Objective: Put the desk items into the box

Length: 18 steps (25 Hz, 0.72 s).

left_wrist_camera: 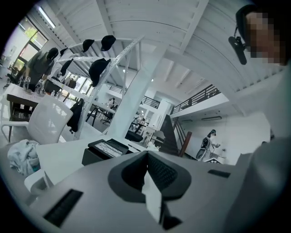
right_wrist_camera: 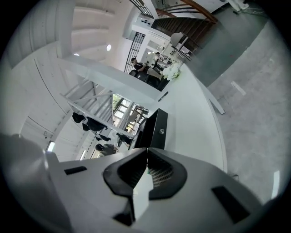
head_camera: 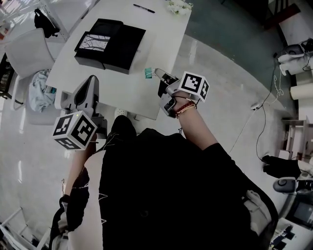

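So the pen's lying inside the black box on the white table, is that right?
Not quite. The pen lies on the white table, on the far side of the black box, not inside it. The head view shows this.

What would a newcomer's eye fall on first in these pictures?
The black box stands out against the white table, on its left half. At the table's near edge a small teal clip lies just ahead of the right tool, which is shut and empty; the left tool, also shut, is at the near left corner.
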Each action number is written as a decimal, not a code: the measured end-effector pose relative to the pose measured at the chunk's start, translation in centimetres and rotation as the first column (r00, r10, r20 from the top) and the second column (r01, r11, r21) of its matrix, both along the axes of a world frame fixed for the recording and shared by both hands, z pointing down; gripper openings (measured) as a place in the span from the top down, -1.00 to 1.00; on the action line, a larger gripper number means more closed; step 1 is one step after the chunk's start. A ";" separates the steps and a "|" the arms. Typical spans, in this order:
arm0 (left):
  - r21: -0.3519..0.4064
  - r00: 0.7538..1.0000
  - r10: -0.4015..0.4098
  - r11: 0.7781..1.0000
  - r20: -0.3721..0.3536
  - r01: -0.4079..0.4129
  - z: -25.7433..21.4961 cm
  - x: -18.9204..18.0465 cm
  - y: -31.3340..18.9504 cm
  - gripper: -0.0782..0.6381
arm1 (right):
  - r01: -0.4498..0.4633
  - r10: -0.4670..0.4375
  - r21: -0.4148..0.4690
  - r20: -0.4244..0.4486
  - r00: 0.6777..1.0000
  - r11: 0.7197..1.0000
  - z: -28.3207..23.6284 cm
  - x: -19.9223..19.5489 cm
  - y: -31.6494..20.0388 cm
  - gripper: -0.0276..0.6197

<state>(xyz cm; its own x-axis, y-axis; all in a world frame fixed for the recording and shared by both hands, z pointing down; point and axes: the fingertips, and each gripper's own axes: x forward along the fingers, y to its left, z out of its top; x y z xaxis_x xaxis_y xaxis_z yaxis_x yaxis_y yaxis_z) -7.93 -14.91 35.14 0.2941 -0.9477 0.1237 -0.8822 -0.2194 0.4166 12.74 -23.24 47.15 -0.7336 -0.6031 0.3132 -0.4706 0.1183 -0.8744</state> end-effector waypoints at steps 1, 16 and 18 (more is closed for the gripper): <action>0.002 1.000 -0.002 1.000 0.001 0.002 0.1 0.3 0.6 0.75 | 0.000 0.000 0.004 0.008 1.000 1.000 -0.1 -0.4 0.6 0.88; 0.023 1.000 -0.030 0.999 0.003 0.030 -0.1 2.2 5.2 0.75 | 0.084 -0.093 0.158 0.047 0.995 0.984 -6.3 -3.2 4.6 0.88; 0.010 0.999 -0.034 0.999 0.002 0.034 0.1 2.1 5.6 0.75 | 0.077 -0.087 0.185 0.047 0.995 0.980 -7.4 -3.2 4.7 0.88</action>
<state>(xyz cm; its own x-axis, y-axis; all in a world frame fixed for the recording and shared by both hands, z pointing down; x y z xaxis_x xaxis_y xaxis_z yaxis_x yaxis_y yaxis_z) -5.85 -9.30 35.27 0.2615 -0.9584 0.1142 -0.8900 -0.1937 0.4128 9.59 -18.56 39.77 -0.7958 -0.5836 0.1616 -0.4051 0.3147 -0.8584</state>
